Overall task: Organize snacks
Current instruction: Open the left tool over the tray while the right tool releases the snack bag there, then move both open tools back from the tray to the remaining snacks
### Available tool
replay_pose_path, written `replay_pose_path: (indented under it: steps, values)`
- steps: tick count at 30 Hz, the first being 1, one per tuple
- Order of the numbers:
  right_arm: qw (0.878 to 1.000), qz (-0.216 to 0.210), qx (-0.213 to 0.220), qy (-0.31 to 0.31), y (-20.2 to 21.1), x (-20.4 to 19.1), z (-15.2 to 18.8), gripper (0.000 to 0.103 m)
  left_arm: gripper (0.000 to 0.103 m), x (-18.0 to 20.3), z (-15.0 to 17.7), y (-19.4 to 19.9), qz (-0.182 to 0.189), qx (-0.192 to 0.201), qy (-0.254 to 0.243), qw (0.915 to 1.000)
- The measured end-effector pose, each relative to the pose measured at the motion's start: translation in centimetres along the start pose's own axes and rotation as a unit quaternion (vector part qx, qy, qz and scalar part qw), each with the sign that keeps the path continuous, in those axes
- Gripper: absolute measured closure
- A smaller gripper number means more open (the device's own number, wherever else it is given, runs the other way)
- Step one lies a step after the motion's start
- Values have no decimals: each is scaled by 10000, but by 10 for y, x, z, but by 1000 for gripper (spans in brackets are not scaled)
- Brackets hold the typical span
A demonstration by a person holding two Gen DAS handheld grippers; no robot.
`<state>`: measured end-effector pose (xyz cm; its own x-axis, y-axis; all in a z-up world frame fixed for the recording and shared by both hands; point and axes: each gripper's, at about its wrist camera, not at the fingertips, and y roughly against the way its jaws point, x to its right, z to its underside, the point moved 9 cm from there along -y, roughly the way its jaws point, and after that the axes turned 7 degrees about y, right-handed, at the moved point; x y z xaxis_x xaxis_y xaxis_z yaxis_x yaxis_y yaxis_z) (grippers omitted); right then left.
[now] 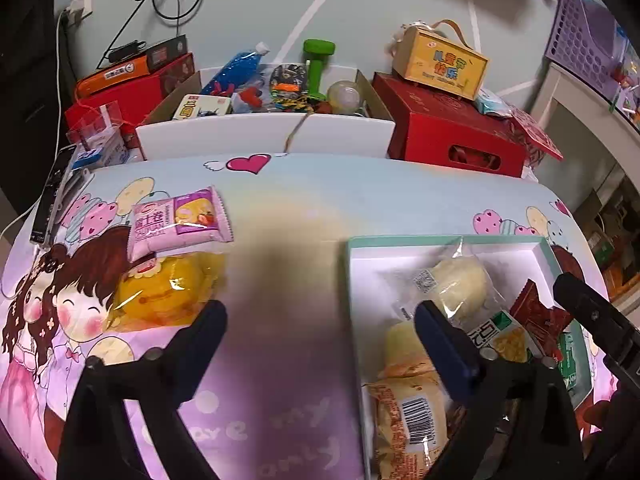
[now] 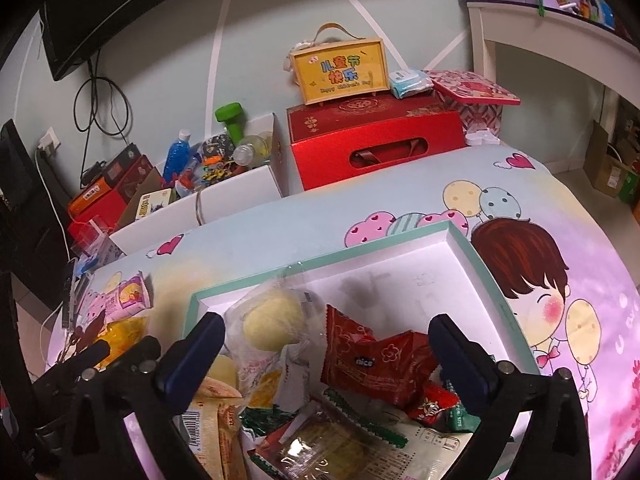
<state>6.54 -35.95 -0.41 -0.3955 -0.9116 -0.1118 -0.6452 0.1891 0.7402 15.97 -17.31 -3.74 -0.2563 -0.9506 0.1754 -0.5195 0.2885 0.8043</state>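
**Snacks half sorted: two packs left on the table, both tools empty**

The left hand-held gripper (image 1: pixel 320 328) hangs over the table (image 1: pixel 304 200), its jaws spread wide and holding nothing. Its left finger (image 1: pixel 204 332) sits just beside a yellow pack (image 1: pixel 168 292); its right finger (image 1: pixel 444 344) is above the box (image 1: pixel 540 246). A pink pack (image 1: pixel 180 220) lies just behind the yellow pack, overlapping its far edge. Both packs rest on the cartoon cloth, well apart from the box.

The right hand-held gripper (image 2: pixel 326 344) hovers over the box (image 2: pixel 468 240), jaws likewise released and empty. Between its fingers lie a clear pack with a pale round cake (image 2: pixel 272 320) and a red pack (image 2: pixel 372 356). Nearer the camera, more wrappers pile up in the box: a barcode pack (image 2: pixel 216 420), green-edged sachets (image 2: pixel 360 420) and a small red sachet (image 2: pixel 432 400). The box's far right corner is bare white.

Behind the table stand a red carton (image 2: pixel 376 140) with a yellow case (image 2: pixel 340 70) on top, and an open white carton (image 1: pixel 264 136) of oddments including a green dumbbell (image 1: pixel 318 64).
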Motion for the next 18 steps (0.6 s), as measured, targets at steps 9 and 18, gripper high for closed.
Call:
replay_pose_path:
  steps: [9, 18]
  values:
    - [9999, -24, 87, 68, 2, -14, -2, 0, 3, -18, -4, 8, -128, 100, 140, 9998]
    - [9999, 43, -9, 121, -1, -27, 3, 0, 3, -48, -6, 14, -300, 196, 276, 9990]
